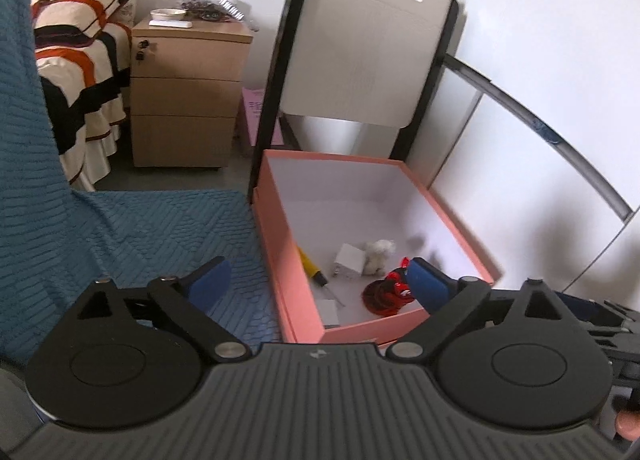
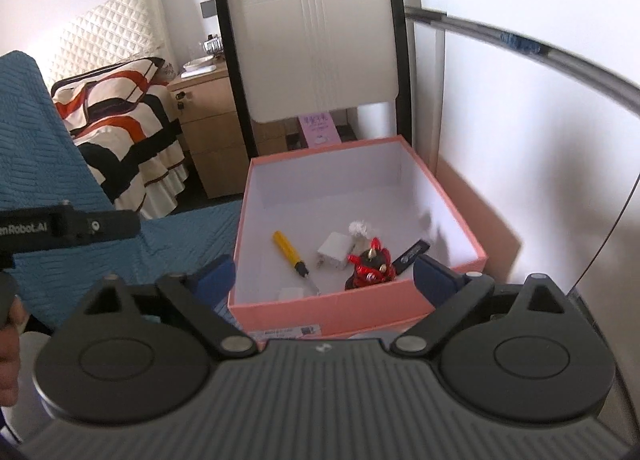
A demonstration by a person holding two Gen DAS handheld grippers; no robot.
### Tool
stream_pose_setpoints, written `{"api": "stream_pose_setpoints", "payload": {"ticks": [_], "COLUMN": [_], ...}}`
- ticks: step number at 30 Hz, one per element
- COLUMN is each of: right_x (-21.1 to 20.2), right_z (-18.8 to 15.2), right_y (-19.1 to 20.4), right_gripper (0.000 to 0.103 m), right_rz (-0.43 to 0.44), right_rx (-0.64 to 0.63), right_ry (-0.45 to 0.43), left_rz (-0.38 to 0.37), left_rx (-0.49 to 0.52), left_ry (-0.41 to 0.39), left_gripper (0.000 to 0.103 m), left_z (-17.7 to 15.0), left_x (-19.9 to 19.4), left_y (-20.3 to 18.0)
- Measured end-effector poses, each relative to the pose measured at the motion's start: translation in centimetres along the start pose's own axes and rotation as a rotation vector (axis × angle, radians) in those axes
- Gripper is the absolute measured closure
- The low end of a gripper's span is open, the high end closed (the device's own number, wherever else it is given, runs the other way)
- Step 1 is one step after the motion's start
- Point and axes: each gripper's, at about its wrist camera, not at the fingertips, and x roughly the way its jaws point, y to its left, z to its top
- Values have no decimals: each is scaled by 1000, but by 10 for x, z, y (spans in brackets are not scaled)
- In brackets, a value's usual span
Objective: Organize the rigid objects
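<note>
Left wrist view, item one: pink box (image 1: 276, 244), open-topped, white inside, standing on the blue quilted cover (image 1: 132, 228) with a white folding chair (image 1: 360, 44) behind it.

Contents, lying on the box floor near the front wall:
- yellow-handled screwdriver (image 2: 289, 251), lying flat, tip toward the front wall
- white plug adapter (image 2: 333, 251), just beside the screwdriver
- white fluffy toy (image 2: 360, 229), touching the adapter
- red figurine (image 2: 370, 270), upright
- dark tag (image 2: 412, 256), leaning by the figurine
- small white block (image 2: 292, 294), against the front wall

Tools:
- left gripper (image 1: 316, 280), fingers spread wide, nothing between them, hanging over the box's left front corner
- right gripper (image 2: 324, 276), likewise wide and empty, centred over the front wall (the left tool's body shows at this view's left edge)

Step in hand, as judged: both hands are free, and no loose rigid object is visible outside the box in either view, so the next piece must first be found.

Handling advice: keep the jaws wide on withdrawal, lift clear of the front wall before swinging aside, and avoid knocking the figurine, which stands closest to the right-hand pad (image 2: 430, 274).
</note>
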Motion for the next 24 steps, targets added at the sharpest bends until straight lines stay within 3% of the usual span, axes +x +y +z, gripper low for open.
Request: {"api": "stream_pose_setpoints", "payload": {"ticks": [8,24], "right_x": [4,-15], "right_z": [-18,-23], "right_y": [-2,11], "right_gripper": [0,0], "right_rz": [-9,-8], "right_rx": [27,1], "right_ry": [10,-13], "left_rz": [-38,-18], "left_rx": [28,-5], "left_ry": [8,12], "left_gripper": [1,0], "left_z": [-12,-29], "left_x": [4,-18], "left_y": [-5,-3]}}
